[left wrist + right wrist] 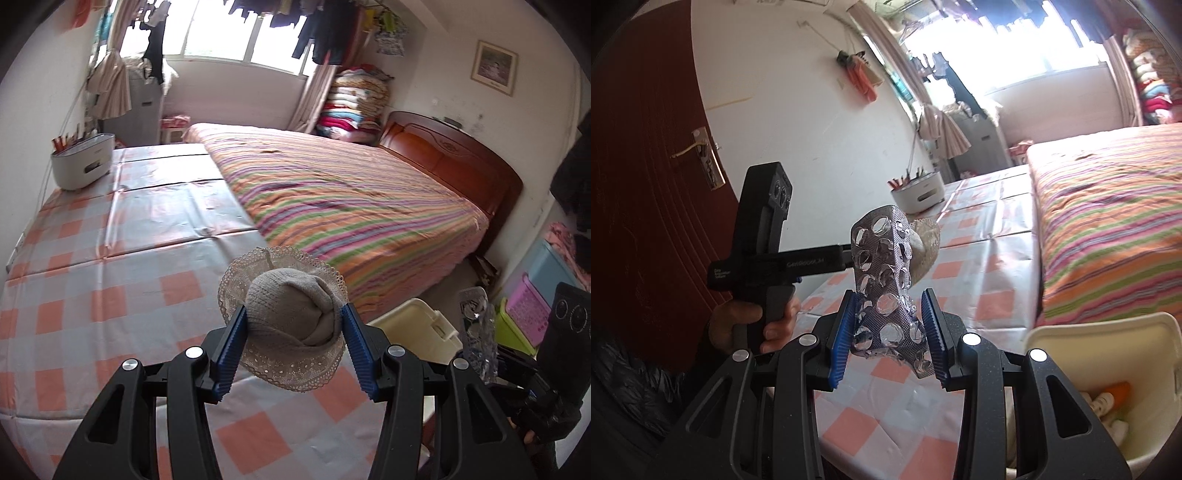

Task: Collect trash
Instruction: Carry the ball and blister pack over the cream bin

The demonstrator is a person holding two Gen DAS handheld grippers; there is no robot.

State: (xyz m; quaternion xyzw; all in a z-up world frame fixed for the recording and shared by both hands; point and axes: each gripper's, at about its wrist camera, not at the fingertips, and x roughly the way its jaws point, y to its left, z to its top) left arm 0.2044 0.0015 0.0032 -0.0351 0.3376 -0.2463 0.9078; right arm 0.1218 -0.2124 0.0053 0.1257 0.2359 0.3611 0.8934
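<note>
Gripping a small grey lace-brimmed hat by its crown, the left gripper has its blue pads partly closed on either side of the cloth and holds it above the near edge of the checked table, crown toward the camera and brim facing away toward the striped bed. To its right, the right gripper pinches the lower end of an emptied silver blister pack, whose long axis stands nearly upright, its top tilting slightly away, beside the table's near right corner with the cream bin at the far right.
</note>
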